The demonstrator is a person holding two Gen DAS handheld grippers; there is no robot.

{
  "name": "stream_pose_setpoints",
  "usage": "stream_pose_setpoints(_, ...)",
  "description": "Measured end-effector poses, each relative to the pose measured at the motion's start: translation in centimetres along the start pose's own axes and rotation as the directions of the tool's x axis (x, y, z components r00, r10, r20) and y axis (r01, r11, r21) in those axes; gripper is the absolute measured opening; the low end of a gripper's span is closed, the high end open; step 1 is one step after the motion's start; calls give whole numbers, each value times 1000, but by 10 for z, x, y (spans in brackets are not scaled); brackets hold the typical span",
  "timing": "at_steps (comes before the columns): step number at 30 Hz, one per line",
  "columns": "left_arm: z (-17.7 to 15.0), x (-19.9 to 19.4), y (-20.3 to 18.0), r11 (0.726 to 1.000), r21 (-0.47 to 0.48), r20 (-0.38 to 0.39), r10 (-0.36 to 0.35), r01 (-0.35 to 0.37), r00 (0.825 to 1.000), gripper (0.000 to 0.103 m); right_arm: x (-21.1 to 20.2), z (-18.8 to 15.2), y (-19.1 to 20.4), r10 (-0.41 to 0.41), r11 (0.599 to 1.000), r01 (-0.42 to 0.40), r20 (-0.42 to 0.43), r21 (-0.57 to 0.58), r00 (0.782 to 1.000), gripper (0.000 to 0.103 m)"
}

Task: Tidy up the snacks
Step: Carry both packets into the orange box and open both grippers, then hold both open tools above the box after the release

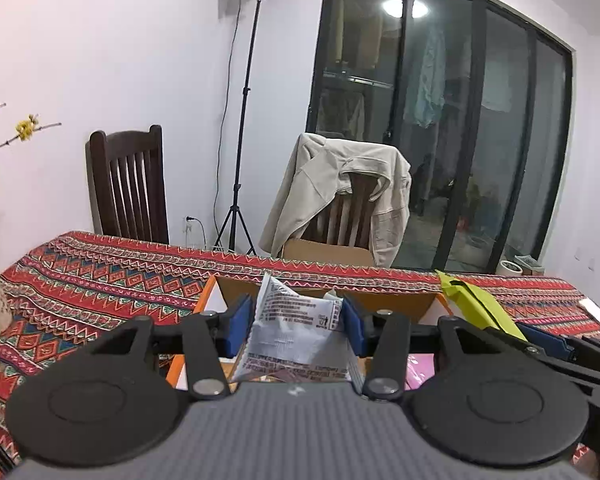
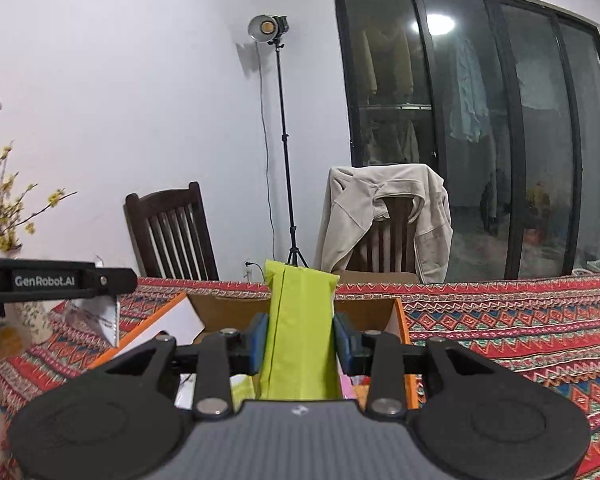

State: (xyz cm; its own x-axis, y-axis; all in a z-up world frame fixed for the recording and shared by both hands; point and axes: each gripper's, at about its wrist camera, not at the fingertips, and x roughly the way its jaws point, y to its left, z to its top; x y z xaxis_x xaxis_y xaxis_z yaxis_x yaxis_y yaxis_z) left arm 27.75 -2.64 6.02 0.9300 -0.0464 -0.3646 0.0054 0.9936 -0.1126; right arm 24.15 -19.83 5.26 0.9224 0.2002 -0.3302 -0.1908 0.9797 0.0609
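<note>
Blue-padded fingers [image 1: 240, 326] of the left gripper [image 1: 296, 326] pinch a crumpled silver foil snack packet [image 1: 296, 328], its upper corner tilted left, above an orange-rimmed open cardboard box [image 1: 388, 300]. The right gripper [image 2: 298, 342] clamps a lime-green snack pouch [image 2: 300, 320], long axis upright, over the same box on the red patterned tablecloth [image 2: 520, 320].

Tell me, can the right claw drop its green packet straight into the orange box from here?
Probably yes. The right claw holds the green packet above the open orange box, flaps spread, with nothing between. The left claw with its silver packet hovers alongside, apparently apart.
</note>
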Motion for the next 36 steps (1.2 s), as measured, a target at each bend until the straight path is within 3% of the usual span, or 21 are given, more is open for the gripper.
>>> stream_pose_setpoints(5, -5, 27, 11, 999, -26, -6, 23, -23, 1000, 49, 26, -3, -3, -18, 999, 18, 11, 32, 1000, 34)
stream_pose_setpoints(10, -15, 48, 22, 999, -41, -41, 28, -29, 999, 49, 44, -14, 0, -37, 999, 37, 3, -23, 999, 34)
stream_pose_setpoints(18, -26, 54, 22, 999, -21, -58, 41, -42, 997, 49, 57, -24, 5, -15, 999, 13, -35, -39, 999, 34)
stream_pose_setpoints(21, -29, 55, 21, 998, -22, -59, 52, -53, 997, 56, 60, -26, 3, -18, 999, 16, -51, -37, 999, 35)
stream_pose_setpoints(22, -30, 54, 22, 998, -22, -59, 60, -61, 996, 68, 61, -27, 2, -17, 999, 15, -58, -37, 998, 35)
stream_pose_setpoints(23, -30, 55, 22, 997, -27, -57, 65, -67, 996, 79, 61, -27, 1, -20, 999, 18, -57, -35, 998, 37)
stream_pose_setpoints(24, -31, 54, 24, 996, -40, -50, 78, -80, 996, 101, 60, -28, 1, -20, 999, 18, -61, -31, 998, 43)
stream_pose_setpoints(26, -32, 51, 27, 992, -61, -28, 107, -108, 994, 103, 60, -28, -2, -13, 1000, 12, -62, -16, 998, 83)
stream_pose_setpoints(28, -31, 53, 30, 992, -70, -41, 105, -108, 994, 103, 58, -27, -3, -9, 1000, 8, -54, -9, 999, 103)
stream_pose_setpoints(36, -30, 52, 30, 990, -72, -42, 115, -117, 993, 103, 62, -29, -6, -34, 999, 34, -63, -5, 997, 103)
